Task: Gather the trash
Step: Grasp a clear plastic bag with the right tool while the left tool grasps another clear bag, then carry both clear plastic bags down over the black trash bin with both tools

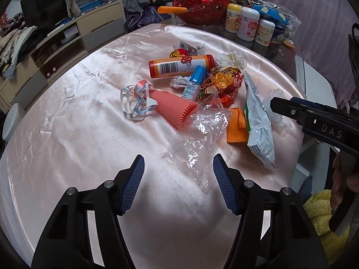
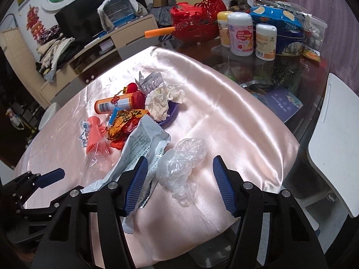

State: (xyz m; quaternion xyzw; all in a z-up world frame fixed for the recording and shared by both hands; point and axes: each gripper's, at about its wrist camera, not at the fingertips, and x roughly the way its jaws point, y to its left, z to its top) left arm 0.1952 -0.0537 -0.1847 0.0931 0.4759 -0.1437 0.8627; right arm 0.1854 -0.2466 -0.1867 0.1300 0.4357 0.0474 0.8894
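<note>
A pile of trash lies on the pink satin cloth: an orange tube, a pink cone, ribbon scraps, gold and red foil wrappers, a clear plastic bag, a silver snack packet. My left gripper is open, just short of the clear bag. My right gripper is open around a crumpled clear plastic wad, beside the silver packet. Crumpled tissue lies on a purple dish.
Bottles, a blue snack bag, a tin and a red basket crowd the far glass table. A white chair stands at the right. A TV cabinet lies beyond the table. A yellow towel sits low right.
</note>
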